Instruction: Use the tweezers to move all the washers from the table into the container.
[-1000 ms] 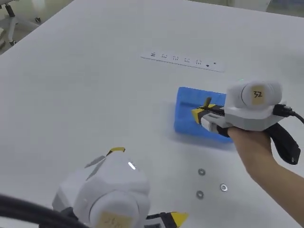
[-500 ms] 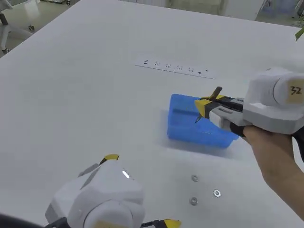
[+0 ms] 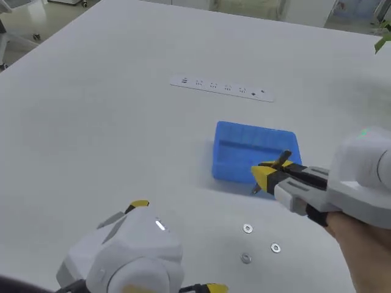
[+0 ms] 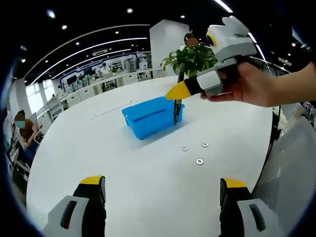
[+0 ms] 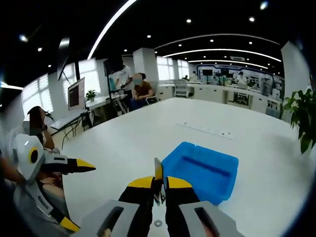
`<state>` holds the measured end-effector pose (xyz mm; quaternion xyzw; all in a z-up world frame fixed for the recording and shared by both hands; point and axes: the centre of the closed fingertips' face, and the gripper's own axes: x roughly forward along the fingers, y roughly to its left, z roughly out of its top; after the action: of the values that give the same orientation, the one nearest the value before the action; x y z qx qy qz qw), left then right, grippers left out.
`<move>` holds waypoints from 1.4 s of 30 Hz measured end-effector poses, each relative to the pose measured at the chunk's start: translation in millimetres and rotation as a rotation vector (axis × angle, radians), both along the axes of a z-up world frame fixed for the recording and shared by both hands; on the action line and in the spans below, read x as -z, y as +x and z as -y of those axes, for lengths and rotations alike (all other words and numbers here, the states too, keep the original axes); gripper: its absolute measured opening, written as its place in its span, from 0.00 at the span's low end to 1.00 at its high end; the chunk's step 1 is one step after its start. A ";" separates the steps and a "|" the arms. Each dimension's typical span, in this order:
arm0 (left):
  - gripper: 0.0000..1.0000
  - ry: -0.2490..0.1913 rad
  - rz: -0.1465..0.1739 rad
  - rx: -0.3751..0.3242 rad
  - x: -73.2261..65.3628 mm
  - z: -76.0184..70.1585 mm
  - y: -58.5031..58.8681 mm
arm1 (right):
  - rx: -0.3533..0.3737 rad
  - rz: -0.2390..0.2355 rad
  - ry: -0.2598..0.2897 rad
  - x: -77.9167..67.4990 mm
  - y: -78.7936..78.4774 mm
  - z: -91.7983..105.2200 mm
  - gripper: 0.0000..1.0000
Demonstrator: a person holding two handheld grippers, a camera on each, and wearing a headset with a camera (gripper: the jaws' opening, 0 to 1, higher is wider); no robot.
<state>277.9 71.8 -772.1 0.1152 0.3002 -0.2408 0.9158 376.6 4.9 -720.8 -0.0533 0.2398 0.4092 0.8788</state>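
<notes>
Right gripper [image 3: 267, 174] is reaching in from 4 o'clock in the head view, jaws pinching shut on the tweezers [image 3: 281, 161]. The tweezer points are hanging down at the near wall of the blue container [image 3: 253, 143]; whether they are carrying anything is too small to tell. Three washers [image 3: 247, 228] are lying flat on the white table [image 3: 122, 122], in a loose cluster at 6 o'clock from the container and well apart from it. Left gripper [image 4: 160, 197] is idling at 7 o'clock, jaws spread wide and holding nothing. A power strip [image 3: 220, 88] is sitting at 12 o'clock beyond the container. The washers are looking thin, stiff, light and slick. Lying flush on a smooth top, they are likely skating away under a sideways nudge. Best hold, I am judging: one point through the centre hole, the other outside the rim, pinching across the ring wall.
</notes>
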 end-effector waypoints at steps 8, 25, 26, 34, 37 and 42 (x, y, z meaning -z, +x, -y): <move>0.99 0.010 -0.003 0.003 1.3 -0.1 -0.3 | 0.005 -0.038 -0.028 22.3 -8.9 3.2 0.04; 0.99 0.024 -0.010 0.007 3.2 -1.1 -0.9 | 0.014 -0.069 -0.075 48.3 -7.3 6.7 0.04; 0.99 0.023 -0.011 0.007 3.2 -0.8 -1.0 | 0.012 -0.075 -0.081 50.5 -8.0 6.3 0.04; 0.99 0.028 -0.012 0.009 3.7 -0.8 -1.1 | 0.022 -0.075 -0.078 52.5 -7.9 8.1 0.04; 0.99 0.036 -0.013 0.012 4.5 -0.8 -1.4 | 0.024 -0.077 -0.077 52.2 -8.3 8.1 0.04; 0.99 0.034 -0.015 0.007 4.9 -1.6 -1.1 | 0.026 -0.087 -0.073 52.6 -10.3 7.3 0.04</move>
<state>276.8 73.4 -777.0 0.1302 0.3105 -0.2399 0.9105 366.3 -2.4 -773.3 -0.0645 0.2933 0.3908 0.8701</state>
